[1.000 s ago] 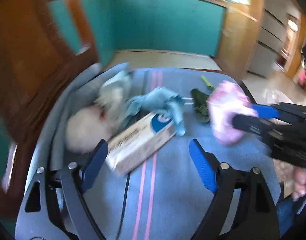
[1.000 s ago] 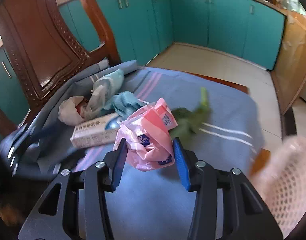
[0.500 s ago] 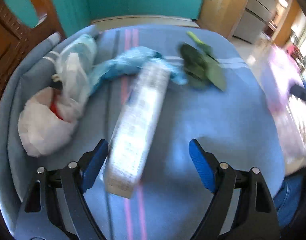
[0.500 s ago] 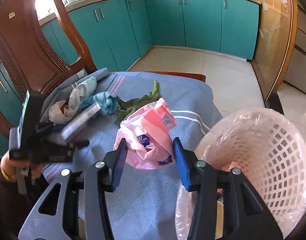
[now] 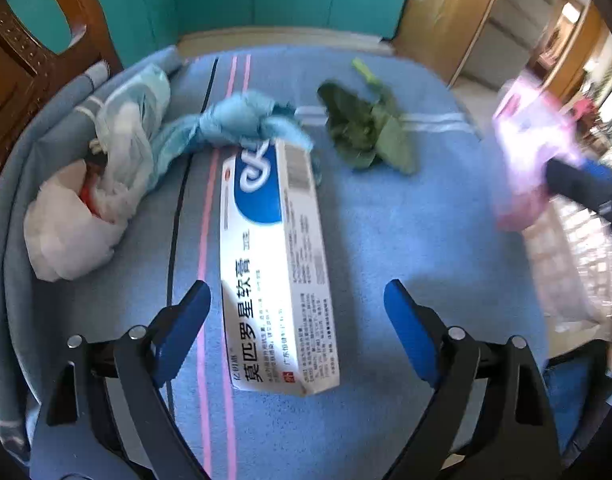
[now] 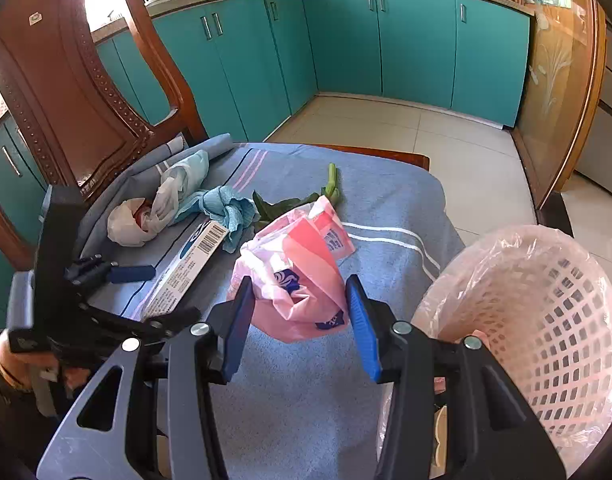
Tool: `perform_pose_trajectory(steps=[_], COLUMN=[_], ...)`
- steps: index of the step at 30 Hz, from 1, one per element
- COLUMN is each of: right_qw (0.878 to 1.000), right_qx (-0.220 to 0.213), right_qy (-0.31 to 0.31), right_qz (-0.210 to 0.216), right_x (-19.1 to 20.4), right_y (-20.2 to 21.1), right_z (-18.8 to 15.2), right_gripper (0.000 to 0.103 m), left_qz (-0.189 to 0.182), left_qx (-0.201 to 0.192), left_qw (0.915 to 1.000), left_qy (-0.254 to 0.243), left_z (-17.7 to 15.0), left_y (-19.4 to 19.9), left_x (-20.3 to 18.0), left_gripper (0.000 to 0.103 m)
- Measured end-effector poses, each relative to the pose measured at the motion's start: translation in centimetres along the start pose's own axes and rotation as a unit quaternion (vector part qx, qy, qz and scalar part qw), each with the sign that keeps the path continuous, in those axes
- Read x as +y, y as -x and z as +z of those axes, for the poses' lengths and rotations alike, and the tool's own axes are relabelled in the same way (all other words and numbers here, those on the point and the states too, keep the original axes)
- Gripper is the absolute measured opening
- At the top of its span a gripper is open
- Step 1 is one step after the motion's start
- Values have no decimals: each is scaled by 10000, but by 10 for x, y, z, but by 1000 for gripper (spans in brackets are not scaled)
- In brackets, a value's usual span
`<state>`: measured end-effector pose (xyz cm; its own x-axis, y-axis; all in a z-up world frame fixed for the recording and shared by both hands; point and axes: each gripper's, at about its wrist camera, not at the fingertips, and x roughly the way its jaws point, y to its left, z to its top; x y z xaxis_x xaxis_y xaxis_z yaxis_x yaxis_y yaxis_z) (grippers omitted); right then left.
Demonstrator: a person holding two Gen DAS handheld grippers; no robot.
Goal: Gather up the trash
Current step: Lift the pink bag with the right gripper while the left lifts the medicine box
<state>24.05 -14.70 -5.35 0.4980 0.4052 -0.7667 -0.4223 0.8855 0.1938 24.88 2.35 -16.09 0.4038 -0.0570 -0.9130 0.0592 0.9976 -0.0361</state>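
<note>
A pink bag [image 6: 302, 276] is clamped in the right gripper [image 6: 300, 316] at frame centre, beside the basket [image 6: 546, 320] at lower right, not yet dropped in. The left gripper [image 5: 298, 336], its jaws just widened, is held apart around a long box [image 5: 274, 264], not touching it. A blue rag [image 5: 234, 124], white bags [image 5: 78, 216] and leaves [image 5: 366, 132] are left on the cloth. The basket's contents are mostly hidden.
</note>
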Motion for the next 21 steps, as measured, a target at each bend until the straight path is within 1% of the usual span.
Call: perform_pose_trajectory(steps=[2,3,5,7,9,11,14,16,21], right_qw=[10000,10000,10000,10000,10000,10000,9999,9999,9999], right_qx=[8,11,16,21,35,44,52,60,65], right_qy=[-22,-31,-36,-9,24,55,110,129,140], right_qz=[-15,-14,-20,-27,-28,-26,-13,-2,7], right_x=[-1,-2,-2,-1,1,3,7,8,10], right_y=[-1,-1,-2,-2,-3,-4,-5,-6,-6], right_z=[0,0,0,-1,-1,-2,-1,-1,-1], right_gripper=[47,47,47,46,46,47,46,47,47], left_qz=[37,38,24,77,132,139,143,102,-21], left_qx=[35,-51,-86,-127,-166,-184,-195,-205,-201], left_qw=[10000,10000,9999,9998,9996,9995,9996,9997,9996], left_qy=[9,-4,56,128,198,222,149,118,181], left_z=[-4,-6,-5,-9,-11,-18,-22,-22,-22], left_y=[-5,-4,-5,-1,2,9,13,12,12], left_x=[-6,-8,-8,-6,-3,-4,-6,-5,-5], left_gripper=[89,89,87,81,68,65,66,68,78])
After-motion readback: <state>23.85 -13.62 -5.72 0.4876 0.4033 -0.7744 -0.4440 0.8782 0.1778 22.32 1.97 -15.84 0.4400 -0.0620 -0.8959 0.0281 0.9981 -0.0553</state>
